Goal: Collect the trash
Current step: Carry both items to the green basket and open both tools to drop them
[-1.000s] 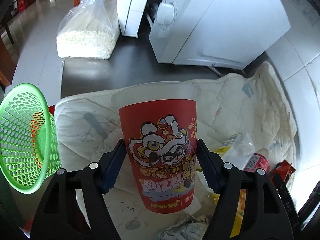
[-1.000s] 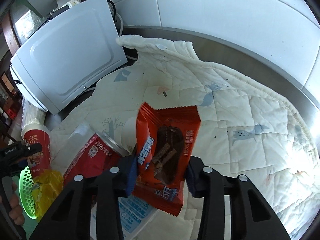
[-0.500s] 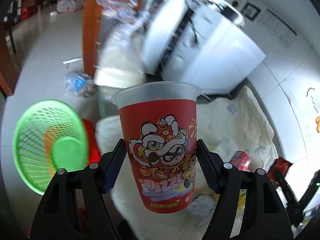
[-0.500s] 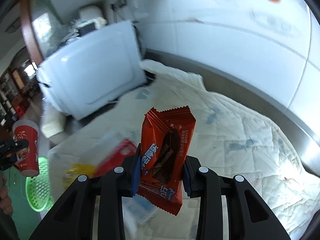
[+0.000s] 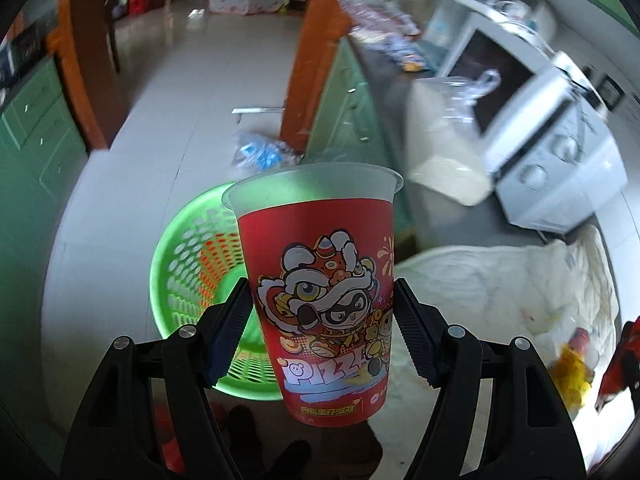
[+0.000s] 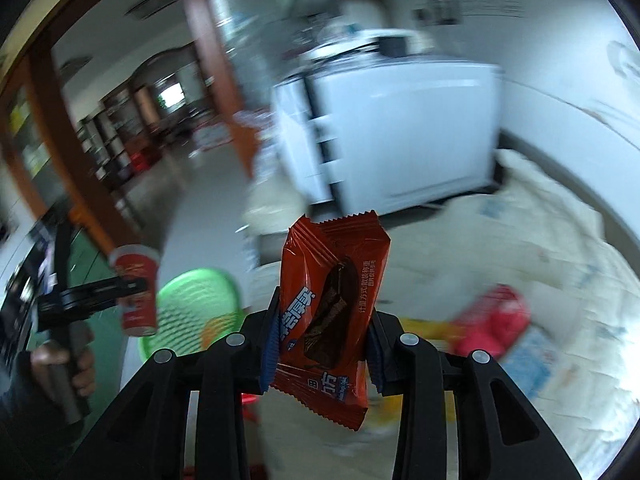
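Observation:
My left gripper (image 5: 322,328) is shut on a red paper cup (image 5: 320,288) with a cartoon lion print, held upright over the floor. Behind and below the cup stands a green mesh basket (image 5: 192,264). My right gripper (image 6: 322,336) is shut on a red chocolate snack wrapper (image 6: 332,300). In the right wrist view the left gripper (image 6: 120,286) with its cup (image 6: 136,288) shows at the left, next to the green basket (image 6: 192,300), with a hand (image 6: 76,364) on its handle. A red can (image 6: 496,320) and a yellow wrapper (image 5: 572,372) lie on the cream quilt (image 5: 500,292).
A white oven (image 5: 552,148) and a clear bag of white grains (image 5: 448,148) stand on the dark counter beyond the quilt. An orange wooden post (image 5: 316,52) and green cabinets (image 5: 32,120) border the pale tiled floor. A crumpled blue plastic bag (image 5: 260,152) lies on the floor.
Both grippers swung left, away from the quilt toward the floor and the green basket, each keeping its hold. The basket now sits directly behind the cup.

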{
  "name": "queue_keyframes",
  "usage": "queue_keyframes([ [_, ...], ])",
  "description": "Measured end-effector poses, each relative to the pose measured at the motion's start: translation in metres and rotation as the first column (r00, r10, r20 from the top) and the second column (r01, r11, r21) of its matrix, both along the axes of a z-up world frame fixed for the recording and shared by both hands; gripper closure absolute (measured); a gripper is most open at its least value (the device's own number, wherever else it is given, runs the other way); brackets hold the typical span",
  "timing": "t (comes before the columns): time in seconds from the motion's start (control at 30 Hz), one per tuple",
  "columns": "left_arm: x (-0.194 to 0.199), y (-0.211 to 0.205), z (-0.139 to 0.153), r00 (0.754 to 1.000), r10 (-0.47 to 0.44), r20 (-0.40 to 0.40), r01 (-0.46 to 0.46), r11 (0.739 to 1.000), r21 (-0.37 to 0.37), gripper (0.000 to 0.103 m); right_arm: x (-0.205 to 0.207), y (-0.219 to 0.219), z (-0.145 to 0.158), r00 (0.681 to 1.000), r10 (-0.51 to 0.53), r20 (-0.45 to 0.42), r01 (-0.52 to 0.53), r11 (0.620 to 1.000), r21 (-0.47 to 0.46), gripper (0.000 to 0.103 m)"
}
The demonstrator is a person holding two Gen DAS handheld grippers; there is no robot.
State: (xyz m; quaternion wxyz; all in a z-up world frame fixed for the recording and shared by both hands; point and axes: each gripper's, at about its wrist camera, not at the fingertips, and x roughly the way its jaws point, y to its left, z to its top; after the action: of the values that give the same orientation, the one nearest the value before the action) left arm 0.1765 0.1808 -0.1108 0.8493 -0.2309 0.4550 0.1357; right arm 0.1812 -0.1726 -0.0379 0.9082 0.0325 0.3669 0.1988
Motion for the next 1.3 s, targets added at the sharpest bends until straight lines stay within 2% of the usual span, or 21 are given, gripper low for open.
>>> queue_keyframes([
  [0.23, 0.006, 0.048, -0.043, 0.996, 0.043, -0.078, -0.043, 0.999, -0.004, 0.032, 0.021, 0.102, -0.031, 0.985, 0.156, -0.068, -0.158, 0.987, -0.015, 0.068],
  [0.37, 0.009, 0.068, -0.068, 0.992, 0.053, -0.114, -0.057, 0.998, -0.033, 0.030, 0.033, 0.149, -0.053, 0.969, 0.219, -0.113, -0.222, 0.975, -0.017, 0.067],
  [0.4, 0.009, 0.072, -0.072, 0.991, 0.056, -0.120, -0.061, 0.997, -0.039, 0.026, 0.033, 0.157, -0.057, 0.967, 0.225, -0.119, -0.228, 0.973, -0.019, 0.067],
  [0.6, 0.002, 0.087, -0.076, 0.992, 0.076, -0.105, -0.084, 0.994, -0.068, 0.024, 0.047, 0.212, -0.092, 0.945, 0.269, -0.183, -0.279, 0.960, -0.029, 0.064],
  [0.73, -0.008, 0.093, -0.071, 0.993, 0.083, -0.085, -0.088, 0.995, -0.057, 0.022, 0.050, 0.232, -0.112, 0.934, 0.286, -0.216, -0.299, 0.954, -0.031, 0.058],
  [0.8, -0.011, 0.097, -0.069, 0.993, 0.087, -0.078, -0.091, 0.995, -0.051, 0.022, 0.051, 0.239, -0.119, 0.929, 0.292, -0.226, -0.306, 0.951, -0.030, 0.048],
  [0.83, -0.013, 0.099, -0.068, 0.993, 0.090, -0.075, -0.094, 0.994, -0.048, 0.021, 0.051, 0.243, -0.122, 0.927, 0.296, -0.229, -0.311, 0.950, -0.030, 0.047],
  [0.97, -0.023, 0.106, -0.064, 0.993, 0.104, -0.064, -0.107, 0.993, -0.042, 0.021, 0.048, 0.253, -0.130, 0.922, 0.311, -0.230, -0.327, 0.945, -0.030, 0.032],
  [1.13, -0.031, 0.107, -0.061, 0.991, 0.118, -0.058, -0.120, 0.992, -0.044, 0.020, 0.042, 0.255, -0.124, 0.923, 0.322, -0.210, -0.335, 0.942, -0.029, 0.025],
  [1.3, -0.039, 0.097, -0.049, 0.993, 0.113, -0.034, -0.114, 0.993, -0.026, 0.020, 0.028, 0.230, -0.104, 0.935, 0.315, -0.163, -0.325, 0.945, -0.034, 0.020],
])
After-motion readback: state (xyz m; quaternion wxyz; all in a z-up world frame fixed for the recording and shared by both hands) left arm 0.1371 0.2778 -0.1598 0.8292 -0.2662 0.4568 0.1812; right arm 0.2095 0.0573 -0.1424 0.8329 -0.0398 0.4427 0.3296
